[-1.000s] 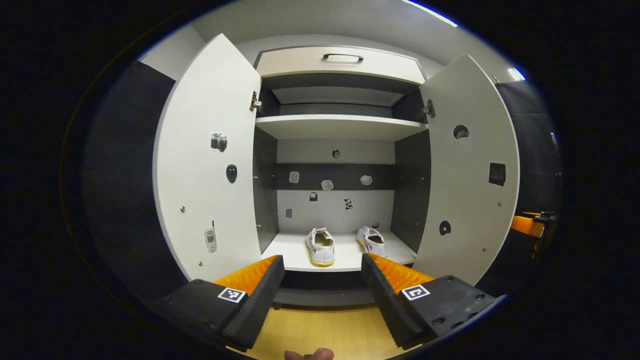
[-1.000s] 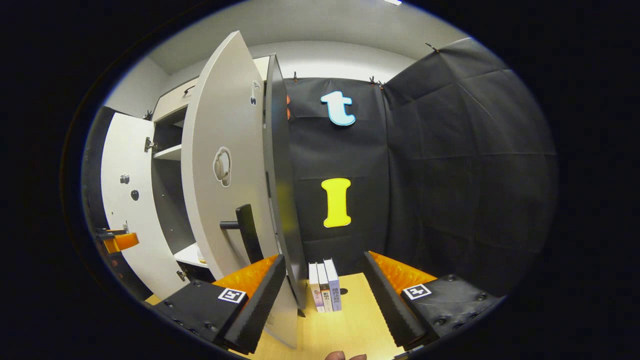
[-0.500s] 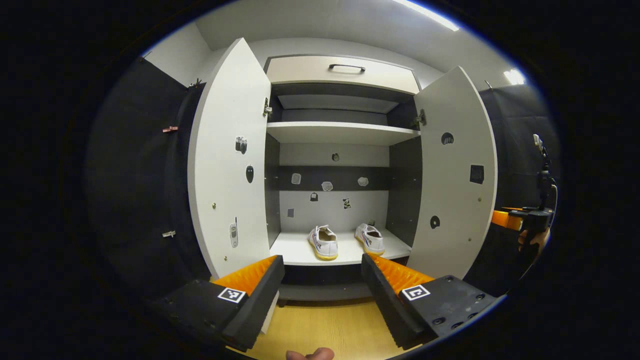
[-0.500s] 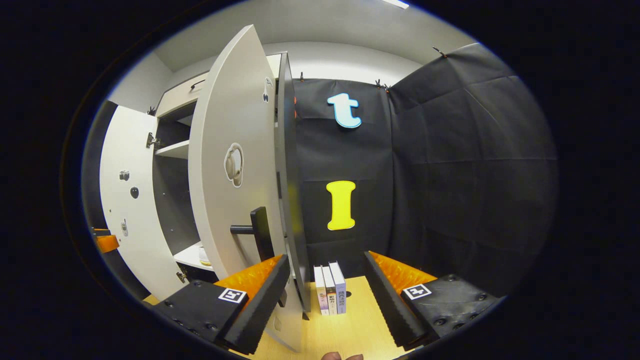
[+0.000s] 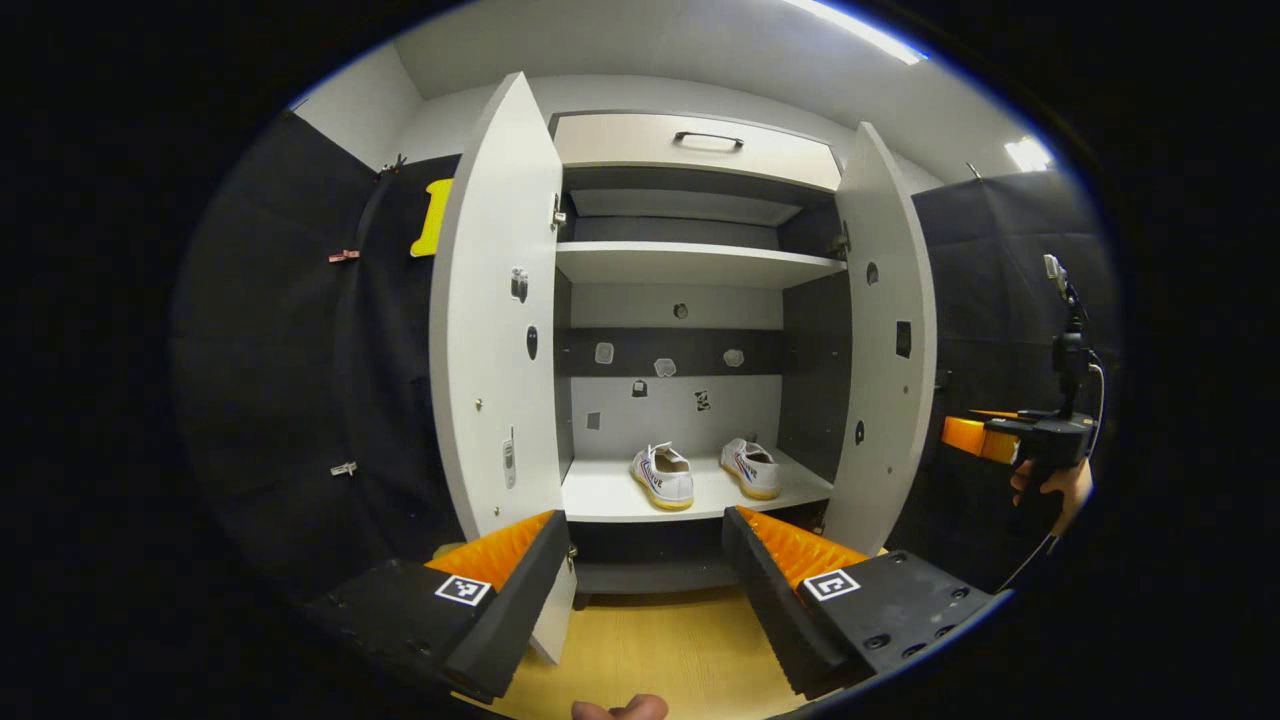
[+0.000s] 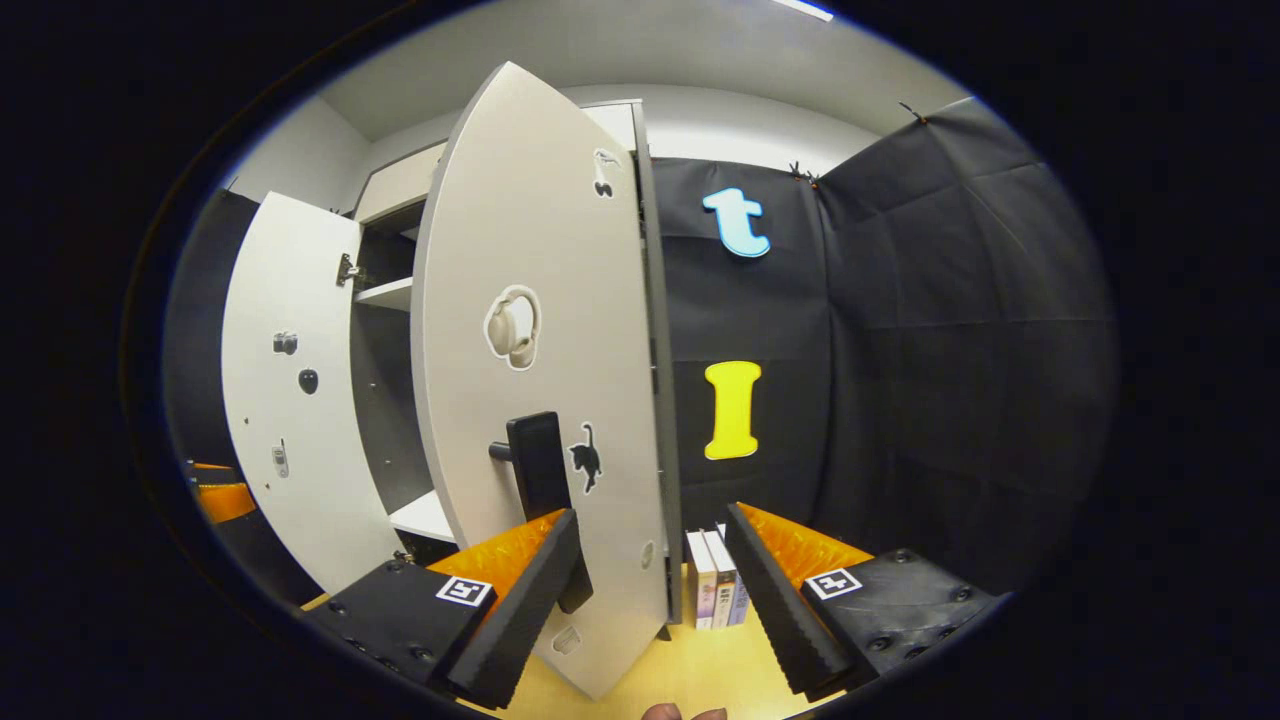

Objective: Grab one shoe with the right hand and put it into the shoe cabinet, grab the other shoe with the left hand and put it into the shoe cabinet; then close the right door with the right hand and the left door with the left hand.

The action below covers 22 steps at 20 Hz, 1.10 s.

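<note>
Two shoes (image 5: 664,475) already parked on the cabinet's bottom shelf (image 5: 610,495) | right gripper (image 6: 645,590) jaws wide, empty | right door (image 6: 540,300) just ahead-left of them, handle (image 6: 540,470) upright, nearest | left gripper (image 5: 640,590) wide too, further back

Left tongs (image 5: 645,565) held level with fingers (image 5: 510,600) spread wide, nothing between them; a fingertip of the holding hand (image 5: 618,709) shows at the bottom edge. Right tongs (image 6: 650,570) likewise gape open and empty, and appear in the left gripper view at far right (image 5: 968,436), gripped by a hand (image 5: 1052,486)
</note>
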Tool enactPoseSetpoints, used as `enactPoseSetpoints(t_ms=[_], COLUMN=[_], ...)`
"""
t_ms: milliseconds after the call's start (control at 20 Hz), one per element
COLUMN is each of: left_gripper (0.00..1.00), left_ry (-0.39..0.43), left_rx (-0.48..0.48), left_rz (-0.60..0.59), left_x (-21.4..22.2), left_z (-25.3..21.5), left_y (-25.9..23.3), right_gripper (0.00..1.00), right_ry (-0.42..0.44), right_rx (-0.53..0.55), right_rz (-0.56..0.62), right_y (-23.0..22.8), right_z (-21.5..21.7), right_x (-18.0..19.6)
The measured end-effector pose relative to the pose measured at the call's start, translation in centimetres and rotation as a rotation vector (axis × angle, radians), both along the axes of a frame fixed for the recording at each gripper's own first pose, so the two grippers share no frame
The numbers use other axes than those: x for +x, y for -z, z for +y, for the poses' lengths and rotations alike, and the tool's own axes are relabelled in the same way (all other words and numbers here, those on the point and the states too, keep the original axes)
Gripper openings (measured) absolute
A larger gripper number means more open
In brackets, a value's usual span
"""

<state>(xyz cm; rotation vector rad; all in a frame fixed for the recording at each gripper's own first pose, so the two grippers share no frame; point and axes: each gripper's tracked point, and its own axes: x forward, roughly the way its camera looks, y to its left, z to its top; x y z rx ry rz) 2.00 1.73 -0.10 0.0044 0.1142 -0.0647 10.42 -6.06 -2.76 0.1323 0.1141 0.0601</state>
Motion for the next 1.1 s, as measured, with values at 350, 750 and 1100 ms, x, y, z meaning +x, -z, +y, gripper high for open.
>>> enactPoseSetpoints(t_ms=[350, 750, 1100], left_gripper=[0.97, 0.97, 0.97], left_ry=[-0.037, -0.092, -0.261], left_rx=[-0.010, -0.010, 0.032], left_rz=[-0.004, -0.046, -0.107], left_x=[-1.3, -1.9, 0.0], left_z=[3.7, 9.7, 18.9], left_y=[0.0, -1.5, -2.7], right_gripper=[0.98, 0.98, 0.98], right_ry=[-0.078, -0.099, -0.092], right_rx=[0.032, 0.016, -0.011], right_rz=[-0.012, 0.017, 0.003], right_y=[-0.4, 0.1, -0.7], right_z=[5.9, 6.4, 5.8], right_x=[-1.1, -5.3, -6.3])
